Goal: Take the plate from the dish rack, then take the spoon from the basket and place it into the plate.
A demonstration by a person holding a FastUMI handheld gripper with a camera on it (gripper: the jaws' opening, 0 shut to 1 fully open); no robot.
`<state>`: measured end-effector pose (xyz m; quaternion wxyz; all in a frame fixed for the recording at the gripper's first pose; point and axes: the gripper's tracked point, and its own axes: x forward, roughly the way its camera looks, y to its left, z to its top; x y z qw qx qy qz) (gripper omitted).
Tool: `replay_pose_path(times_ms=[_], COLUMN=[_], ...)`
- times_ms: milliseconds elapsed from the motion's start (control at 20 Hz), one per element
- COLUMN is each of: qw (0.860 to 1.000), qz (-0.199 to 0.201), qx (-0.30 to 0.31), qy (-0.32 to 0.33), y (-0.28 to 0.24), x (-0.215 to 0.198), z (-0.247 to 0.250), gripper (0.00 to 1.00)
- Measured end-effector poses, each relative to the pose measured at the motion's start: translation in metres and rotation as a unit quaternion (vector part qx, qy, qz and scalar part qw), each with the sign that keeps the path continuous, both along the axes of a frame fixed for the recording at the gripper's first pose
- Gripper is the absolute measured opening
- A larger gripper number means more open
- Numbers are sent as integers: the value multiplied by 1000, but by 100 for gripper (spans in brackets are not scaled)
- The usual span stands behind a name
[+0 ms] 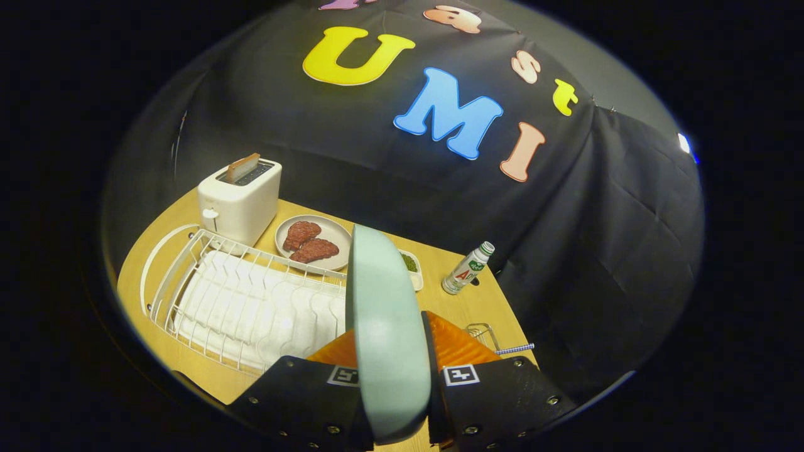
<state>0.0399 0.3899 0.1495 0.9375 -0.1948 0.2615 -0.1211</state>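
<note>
The tool [394, 376] is clamped on the pale green round plate [386, 326], held on edge between its fingers above the wooden worktop [465, 307]. The white wire dish rack [245, 301] lies just beyond, so the first step looks nearly finished. Next, the plate needs setting flat on bare worktop. A wire basket [480, 333] with a handle poking out sits just beside the fingers. Farther off stands a white toaster [239, 201].

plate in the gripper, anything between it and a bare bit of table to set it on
Nothing visible blocks it. The pale green round plate stands on edge, clamped between the gripper fingers, above the white wire dish rack. Bare wooden table lies just beyond, short of the white plastic bottle.
</note>
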Motion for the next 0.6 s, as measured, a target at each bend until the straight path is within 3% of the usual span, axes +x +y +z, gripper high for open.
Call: replay_pose_path(times_ms=[350, 600], qw=[999, 997], qz=[29, 51], qx=[12, 36], qy=[30, 53], y=[-5, -9], x=[-81, -112], z=[-29, -59], gripper=[31, 31])
